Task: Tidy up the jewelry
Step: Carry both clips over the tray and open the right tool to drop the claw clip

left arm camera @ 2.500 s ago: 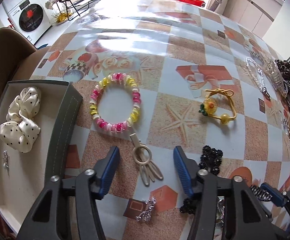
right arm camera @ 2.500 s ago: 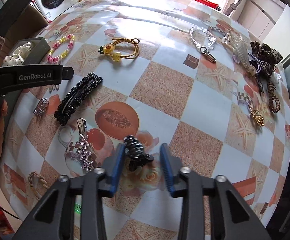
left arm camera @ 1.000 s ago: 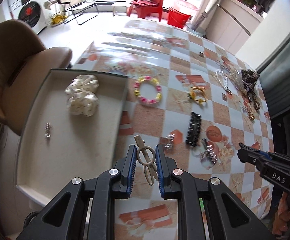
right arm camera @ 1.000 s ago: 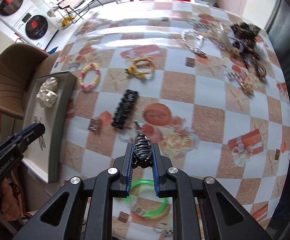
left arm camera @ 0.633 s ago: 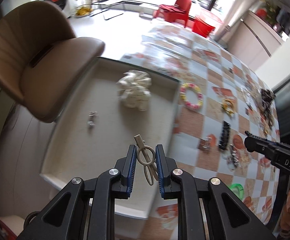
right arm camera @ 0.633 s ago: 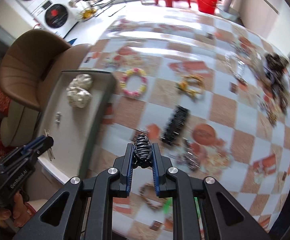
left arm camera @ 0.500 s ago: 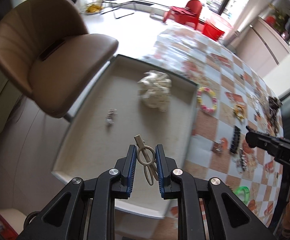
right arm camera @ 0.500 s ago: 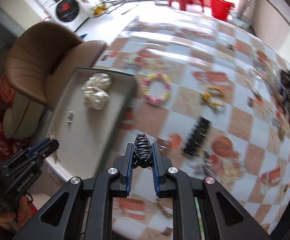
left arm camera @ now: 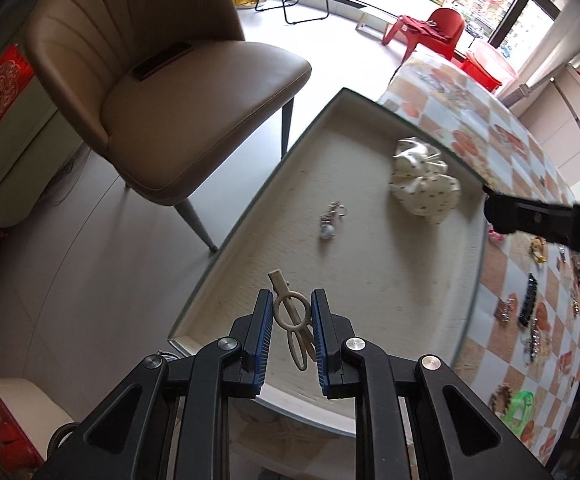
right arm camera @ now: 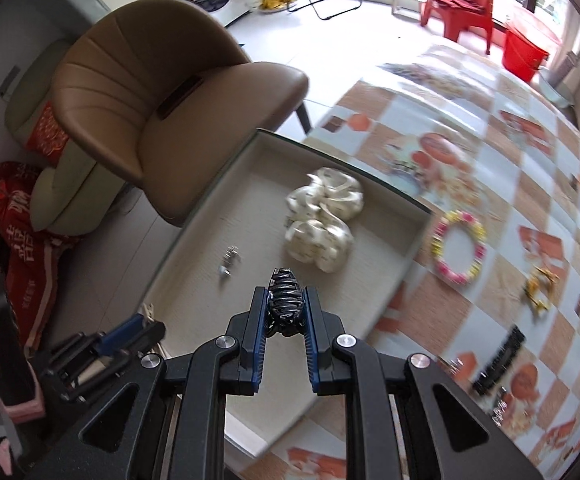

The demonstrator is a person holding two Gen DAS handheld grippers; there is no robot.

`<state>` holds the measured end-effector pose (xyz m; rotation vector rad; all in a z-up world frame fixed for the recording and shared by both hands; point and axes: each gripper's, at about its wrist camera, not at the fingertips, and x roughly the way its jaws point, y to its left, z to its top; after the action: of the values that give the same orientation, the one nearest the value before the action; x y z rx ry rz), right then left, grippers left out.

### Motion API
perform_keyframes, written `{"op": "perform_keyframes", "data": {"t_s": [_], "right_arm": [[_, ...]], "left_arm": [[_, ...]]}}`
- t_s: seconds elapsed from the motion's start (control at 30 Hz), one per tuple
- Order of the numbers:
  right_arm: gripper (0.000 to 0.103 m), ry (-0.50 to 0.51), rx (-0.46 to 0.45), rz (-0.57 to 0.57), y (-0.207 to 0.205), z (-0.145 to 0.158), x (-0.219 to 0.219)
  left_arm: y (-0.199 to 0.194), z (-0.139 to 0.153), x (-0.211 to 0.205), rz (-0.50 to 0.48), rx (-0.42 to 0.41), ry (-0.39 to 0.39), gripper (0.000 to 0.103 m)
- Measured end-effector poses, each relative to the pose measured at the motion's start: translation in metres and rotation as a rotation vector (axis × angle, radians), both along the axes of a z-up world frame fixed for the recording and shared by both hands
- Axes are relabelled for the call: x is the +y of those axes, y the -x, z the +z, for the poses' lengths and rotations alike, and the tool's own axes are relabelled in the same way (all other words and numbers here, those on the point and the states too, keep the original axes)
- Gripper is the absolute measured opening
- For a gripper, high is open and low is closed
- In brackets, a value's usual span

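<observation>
My left gripper (left arm camera: 290,316) is shut on a beige hair clip (left arm camera: 293,320) and holds it above the near part of the beige tray (left arm camera: 389,304). My right gripper (right arm camera: 286,312) is shut on a black claw clip (right arm camera: 286,306) above the same tray (right arm camera: 194,304). In the tray lie a cream dotted scrunchie (left arm camera: 423,186) and a small silver piece (left arm camera: 329,222); both also show in the right wrist view, the scrunchie (right arm camera: 323,220) and the silver piece (right arm camera: 229,262). The right gripper's tip (left arm camera: 529,218) shows over the tray's right side.
A brown chair (left arm camera: 150,80) stands left of the tray, past the table edge. On the checked tablecloth (right arm camera: 489,184) lie a pink-yellow bead bracelet (right arm camera: 457,248), a yellow hair tie (right arm camera: 539,284), a black beaded barrette (right arm camera: 499,360) and a green bangle (left arm camera: 519,404).
Both grippers have swung left from the tablecloth to above the tray, each carrying its clip. The tray now fills the middle of both views.
</observation>
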<state>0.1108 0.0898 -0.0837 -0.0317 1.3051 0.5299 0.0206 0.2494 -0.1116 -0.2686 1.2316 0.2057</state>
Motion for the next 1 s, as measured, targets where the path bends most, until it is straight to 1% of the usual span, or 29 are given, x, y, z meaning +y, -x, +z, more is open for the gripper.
{"op": "perform_keyframes", "data": {"t_s": [0.2,0.4,0.6,0.77,1.0], "right_arm": [[0.018,-0.003,0.024,0.035,-0.019,-0.028,0.033],[0.018,-0.009,0.048,0.031,-0.035,-0.058,0.050],[0.018,0.003,0.044,0.033,-0.044,-0.080,0.058],[0.018,0.020,0.047,0.031,-0.045,-0.092,0.057],[0.019,0.028,0.037,0.036,-0.046,-0.094,0.057]], "left_arm": [[-0.008,-0.023,0.010,0.030,0.015,-0.006,0.023],[-0.012,-0.038,0.010,0.026,0.013,-0.032,0.023],[-0.012,-0.048,0.007,0.029,0.014,-0.064,0.023],[-0.012,-0.052,0.004,0.026,0.017,-0.082,0.023],[-0.012,-0.054,-0.001,0.011,0.026,-0.106,0.023]]}}
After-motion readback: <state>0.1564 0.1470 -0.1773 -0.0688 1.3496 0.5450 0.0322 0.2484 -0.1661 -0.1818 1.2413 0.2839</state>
